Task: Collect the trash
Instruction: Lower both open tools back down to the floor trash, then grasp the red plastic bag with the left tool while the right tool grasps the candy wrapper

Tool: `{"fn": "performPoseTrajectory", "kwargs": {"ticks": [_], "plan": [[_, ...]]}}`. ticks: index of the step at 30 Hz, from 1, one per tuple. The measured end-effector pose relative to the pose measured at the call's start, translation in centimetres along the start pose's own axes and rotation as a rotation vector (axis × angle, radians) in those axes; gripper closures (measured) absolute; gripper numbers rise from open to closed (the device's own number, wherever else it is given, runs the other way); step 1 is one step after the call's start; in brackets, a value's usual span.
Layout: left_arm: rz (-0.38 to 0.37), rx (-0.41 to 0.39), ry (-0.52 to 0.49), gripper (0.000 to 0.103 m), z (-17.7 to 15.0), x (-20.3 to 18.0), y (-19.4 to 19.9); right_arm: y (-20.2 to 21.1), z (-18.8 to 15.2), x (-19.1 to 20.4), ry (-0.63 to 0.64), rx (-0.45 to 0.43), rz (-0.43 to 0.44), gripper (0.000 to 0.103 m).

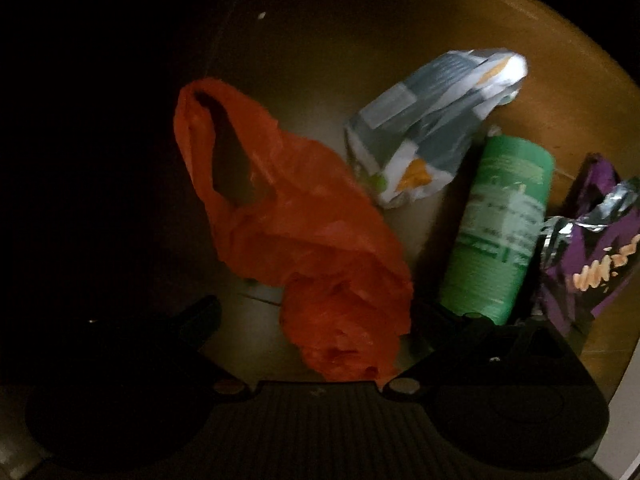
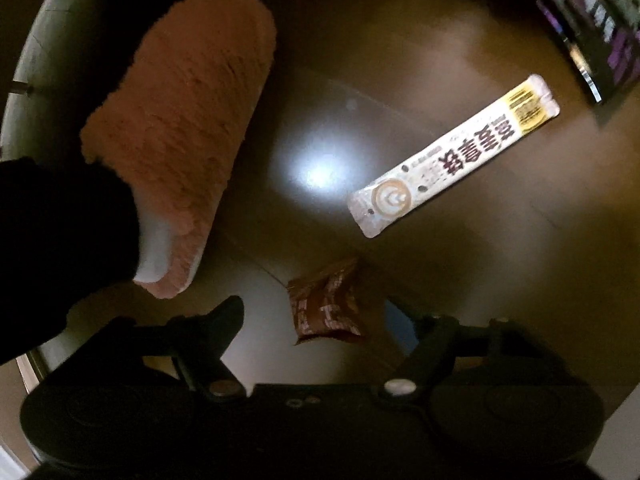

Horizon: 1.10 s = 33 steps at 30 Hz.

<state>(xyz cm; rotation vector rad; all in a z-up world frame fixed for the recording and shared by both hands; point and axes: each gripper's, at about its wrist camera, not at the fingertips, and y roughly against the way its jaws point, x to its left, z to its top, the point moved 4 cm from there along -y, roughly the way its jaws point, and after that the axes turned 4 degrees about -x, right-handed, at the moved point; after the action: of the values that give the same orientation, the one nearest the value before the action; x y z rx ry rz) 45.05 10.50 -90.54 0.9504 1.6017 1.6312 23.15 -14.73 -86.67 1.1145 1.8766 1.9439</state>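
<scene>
In the left wrist view an orange plastic bag [image 1: 304, 236] lies crumpled on the dim floor, its lower end between the spread fingers of my left gripper [image 1: 320, 312], which is open. Beyond it lie a grey-white crumpled wrapper [image 1: 428, 128], a green cylindrical roll [image 1: 500, 224] and a purple foil snack bag [image 1: 592, 248]. In the right wrist view my right gripper [image 2: 320, 316] is open above a small brown wrapper [image 2: 324, 308] on the floor. A long white sachet [image 2: 456, 156] lies farther right.
A fuzzy pink slipper [image 2: 184, 128] on a foot with a dark trouser leg [image 2: 60, 240] stands at the left of the right wrist view. A purple package [image 2: 592, 28] sits at the top right. The floor [image 2: 360, 60] is dark brown, with a light glare.
</scene>
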Motion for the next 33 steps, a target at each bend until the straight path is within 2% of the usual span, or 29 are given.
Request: {"fn": "performPoseTrajectory", "kwargs": {"ticks": [2,4,6,7,8,9,11,13,18,19,26,33], "plan": [[-0.009,0.01,0.025,0.004,-0.1,0.2,-0.5,-0.5,0.0,0.0,-0.002,0.007,-0.004,0.035],[-0.027,0.023,0.046,0.012,-0.1,0.3,-0.8,-0.9,0.2,-0.1,-0.018,0.013,-0.003,0.039],[-0.049,0.034,0.057,0.026,0.0,0.4,-1.0,-1.3,0.3,-0.4,-0.048,0.019,0.004,0.044],[-0.061,0.038,0.064,0.031,0.1,0.3,-1.0,-1.4,0.4,-0.5,-0.056,0.022,0.007,0.051],[-0.072,0.042,0.07,0.039,0.3,0.2,-1.0,-1.5,0.4,-0.5,-0.058,0.026,0.002,0.056],[-0.075,0.047,0.073,0.04,0.3,0.1,-0.9,-1.5,0.4,-0.5,-0.058,0.029,0.001,0.06],[-0.064,0.041,0.059,0.042,0.4,-0.3,-0.8,-1.2,0.5,-0.7,-0.063,0.026,0.011,0.075],[-0.058,0.037,0.044,0.043,0.4,-0.7,-0.4,-1.0,0.5,-0.8,-0.075,0.024,0.006,0.084],[-0.051,0.036,0.046,0.044,-0.3,-0.5,0.9,0.3,0.1,-0.9,-0.102,0.001,0.021,0.095],[-0.046,0.036,0.044,0.044,-0.5,-0.2,1.2,0.7,-0.1,-0.9,-0.107,-0.008,0.025,0.101],[-0.034,0.026,0.035,0.044,-1.6,-0.1,3.4,3.7,-1.3,-0.8,-0.178,-0.087,0.043,0.103],[-0.054,-0.002,0.021,0.044,-3.1,-0.6,9.1,9.7,-1.0,-1.7,-0.266,-0.217,0.01,0.103]]}}
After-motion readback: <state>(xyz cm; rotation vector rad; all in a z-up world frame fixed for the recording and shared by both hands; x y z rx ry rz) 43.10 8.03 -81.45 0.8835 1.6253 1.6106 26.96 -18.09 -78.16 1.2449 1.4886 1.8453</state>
